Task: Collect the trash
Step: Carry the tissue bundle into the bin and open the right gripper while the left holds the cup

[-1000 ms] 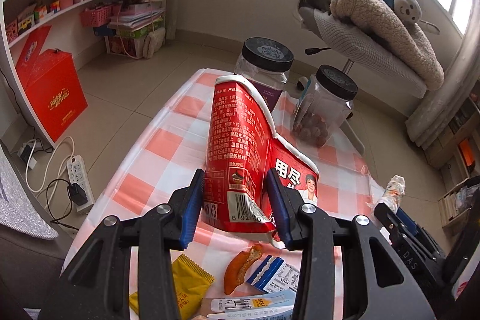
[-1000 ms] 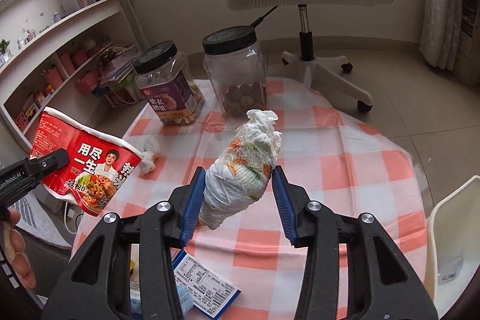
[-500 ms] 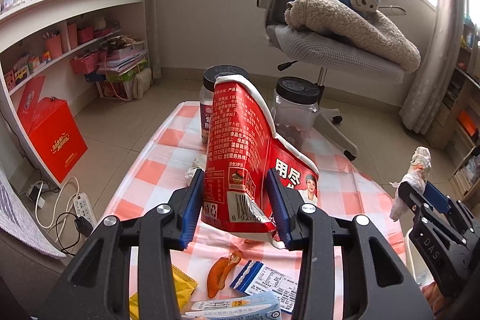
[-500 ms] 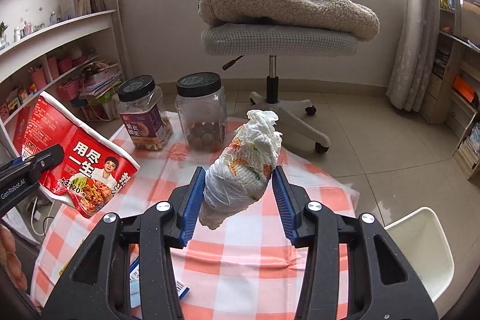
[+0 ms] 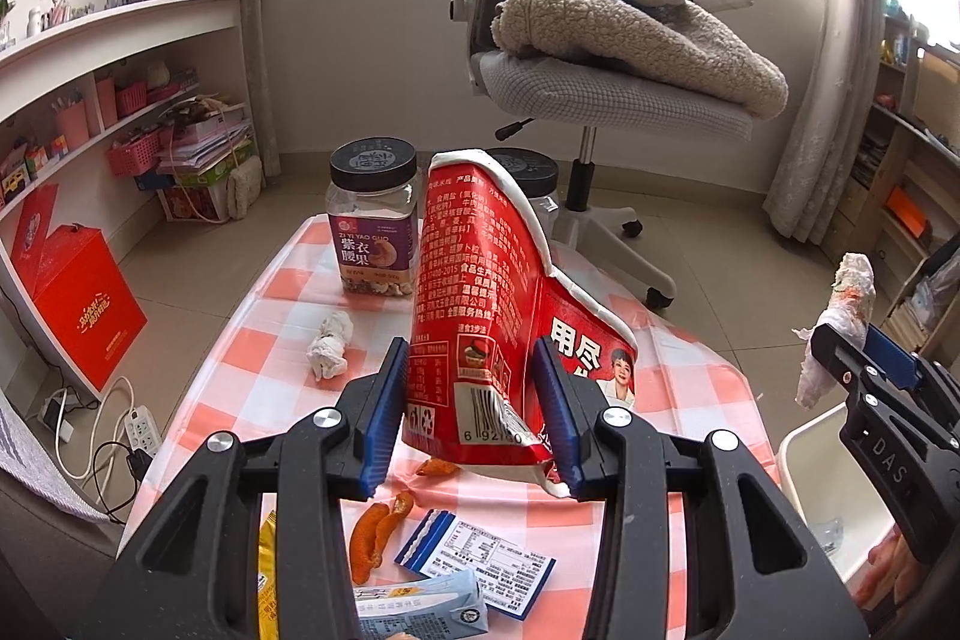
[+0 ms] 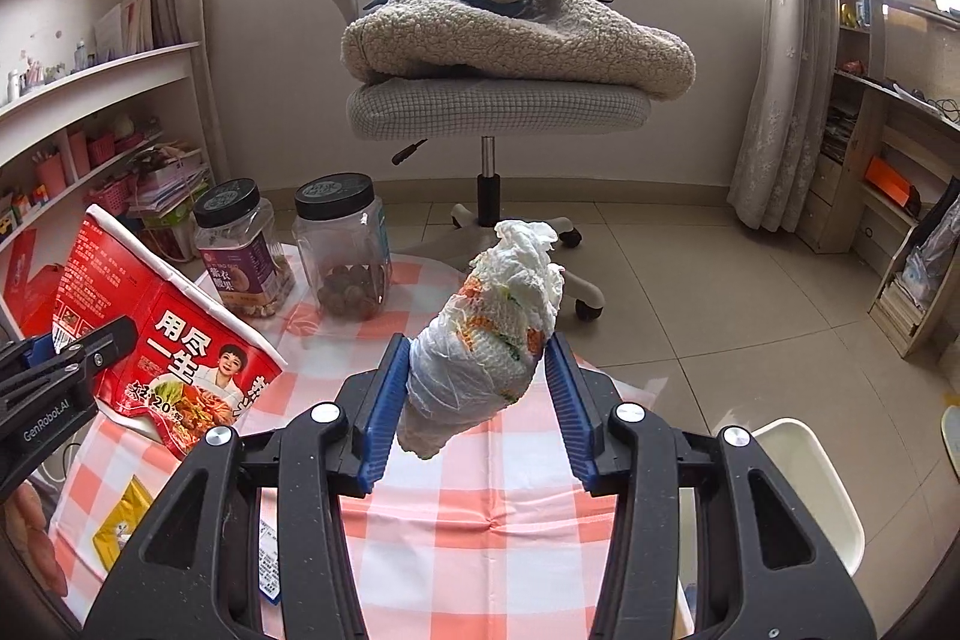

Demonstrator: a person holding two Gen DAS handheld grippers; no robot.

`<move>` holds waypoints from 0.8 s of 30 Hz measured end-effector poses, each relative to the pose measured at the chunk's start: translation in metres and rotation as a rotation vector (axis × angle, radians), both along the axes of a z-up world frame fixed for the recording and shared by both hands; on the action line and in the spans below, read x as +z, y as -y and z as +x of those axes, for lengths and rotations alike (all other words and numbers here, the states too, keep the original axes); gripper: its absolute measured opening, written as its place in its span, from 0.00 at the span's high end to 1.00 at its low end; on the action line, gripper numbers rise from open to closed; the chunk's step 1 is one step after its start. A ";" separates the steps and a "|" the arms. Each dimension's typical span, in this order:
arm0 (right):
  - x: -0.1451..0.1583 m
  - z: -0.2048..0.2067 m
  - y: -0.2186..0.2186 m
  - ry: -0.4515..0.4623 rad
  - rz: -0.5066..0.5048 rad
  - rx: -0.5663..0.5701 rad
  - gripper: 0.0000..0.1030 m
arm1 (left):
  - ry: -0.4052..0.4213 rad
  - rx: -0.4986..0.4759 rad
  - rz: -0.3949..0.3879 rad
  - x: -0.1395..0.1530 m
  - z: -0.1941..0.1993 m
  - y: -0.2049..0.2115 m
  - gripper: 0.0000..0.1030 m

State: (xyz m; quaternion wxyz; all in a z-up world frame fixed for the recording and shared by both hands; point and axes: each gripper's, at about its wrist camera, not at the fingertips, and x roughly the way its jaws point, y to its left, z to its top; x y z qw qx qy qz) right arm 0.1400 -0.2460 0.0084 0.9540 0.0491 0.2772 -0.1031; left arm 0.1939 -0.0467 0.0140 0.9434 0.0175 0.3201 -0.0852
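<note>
Left wrist view: my left gripper (image 5: 474,406) pinches a crushed red noodle cup (image 5: 492,316) between both blue pads, held above the checkered table (image 5: 252,340). A crumpled tissue (image 5: 329,352) lies at ten o'clock from the cup, orange peel (image 5: 375,532) at seven o'clock. In the right wrist view, my right gripper (image 6: 477,400) clamps a white plastic-wrapped bundle (image 6: 486,346) above the table; a white bin (image 6: 804,484) sits at four o'clock.
</note>
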 end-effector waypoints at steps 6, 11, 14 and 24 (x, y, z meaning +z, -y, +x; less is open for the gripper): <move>0.005 -0.013 0.021 0.009 -0.010 -0.040 0.57 | 0.008 -0.034 0.007 -0.002 -0.007 0.019 0.59; 0.008 -0.027 0.049 0.012 -0.010 -0.095 0.57 | 0.018 -0.068 0.017 -0.005 -0.014 0.033 0.59; 0.010 -0.036 0.068 0.009 -0.011 -0.132 0.57 | 0.018 -0.090 0.024 -0.007 -0.018 0.043 0.59; 0.000 -0.061 0.135 -0.049 -0.001 -0.270 0.57 | 0.002 -0.152 0.034 -0.017 -0.028 0.077 0.59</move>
